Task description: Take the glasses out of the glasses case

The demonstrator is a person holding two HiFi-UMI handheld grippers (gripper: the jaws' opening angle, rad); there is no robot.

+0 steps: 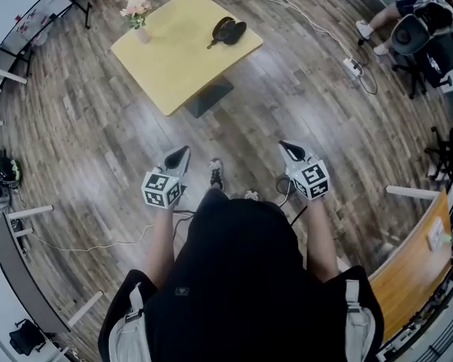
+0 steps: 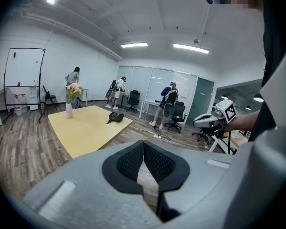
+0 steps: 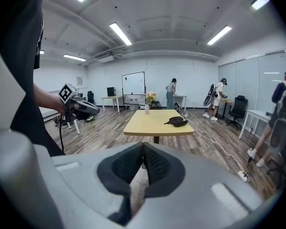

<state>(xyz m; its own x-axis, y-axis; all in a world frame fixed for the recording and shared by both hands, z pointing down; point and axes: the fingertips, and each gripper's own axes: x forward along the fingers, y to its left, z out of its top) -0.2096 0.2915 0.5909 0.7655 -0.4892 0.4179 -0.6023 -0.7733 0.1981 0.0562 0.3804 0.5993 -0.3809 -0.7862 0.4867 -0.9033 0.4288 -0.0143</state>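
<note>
On table far ahead, case, well apart from left gripper and right gripper, both clenched, empty.

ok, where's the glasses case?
The glasses case lies on the yellow table, near its right edge in the head view, across from the flower vase; the left gripper and right gripper are short of it.
</note>
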